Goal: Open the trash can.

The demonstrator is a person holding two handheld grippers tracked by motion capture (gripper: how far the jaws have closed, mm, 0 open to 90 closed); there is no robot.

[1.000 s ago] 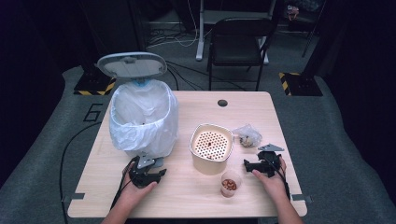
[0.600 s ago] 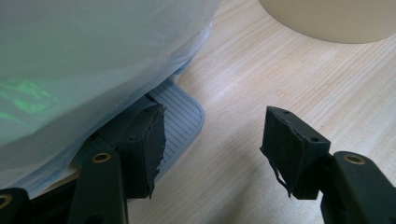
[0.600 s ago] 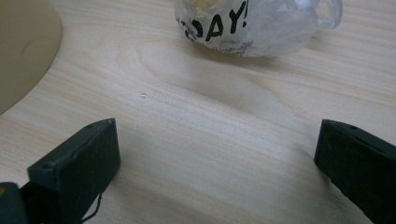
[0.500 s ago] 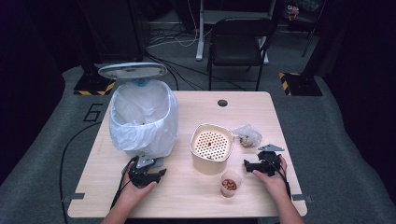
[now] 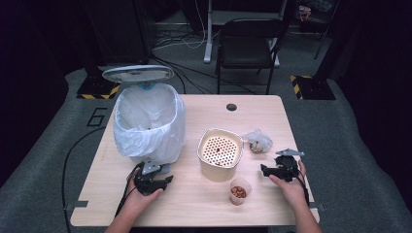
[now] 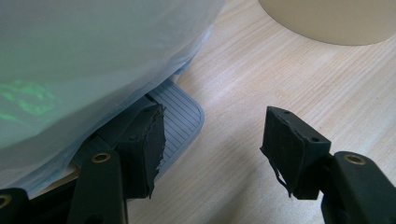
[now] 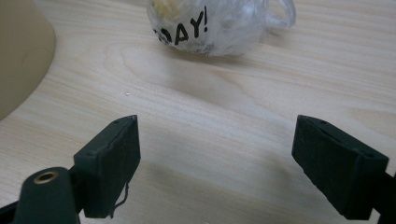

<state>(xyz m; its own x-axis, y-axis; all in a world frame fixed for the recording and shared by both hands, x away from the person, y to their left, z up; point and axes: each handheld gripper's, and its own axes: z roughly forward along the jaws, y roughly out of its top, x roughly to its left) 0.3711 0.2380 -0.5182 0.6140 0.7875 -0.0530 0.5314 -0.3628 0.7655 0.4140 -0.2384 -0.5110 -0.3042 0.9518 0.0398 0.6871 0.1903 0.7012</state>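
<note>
High view showed a pale wooden tabletop [image 5: 272, 116] on grey floor [image 5: 350, 145], a chair [image 5: 250, 41] behind. Each hand-held gripper, left [image 5: 154, 183] by the bin pedal [image 6: 180, 116], right [image 5: 273, 171] near the bag [image 5: 256, 141], gaped empty.

This looks like a lab or recording studio rather than a home: a single light wooden table [image 5: 204, 204] stands on grey carpet [image 5: 350, 160] amid dark, curtained surroundings. Cables [image 5: 187, 34] trail across the floor behind it, yellow-and-black hazard tape marks stand bases [image 5: 311, 87], and a large number 6 [image 5: 97, 117] is marked on the floor beside the table, with an empty black chair [image 5: 248, 43] beyond
</note>
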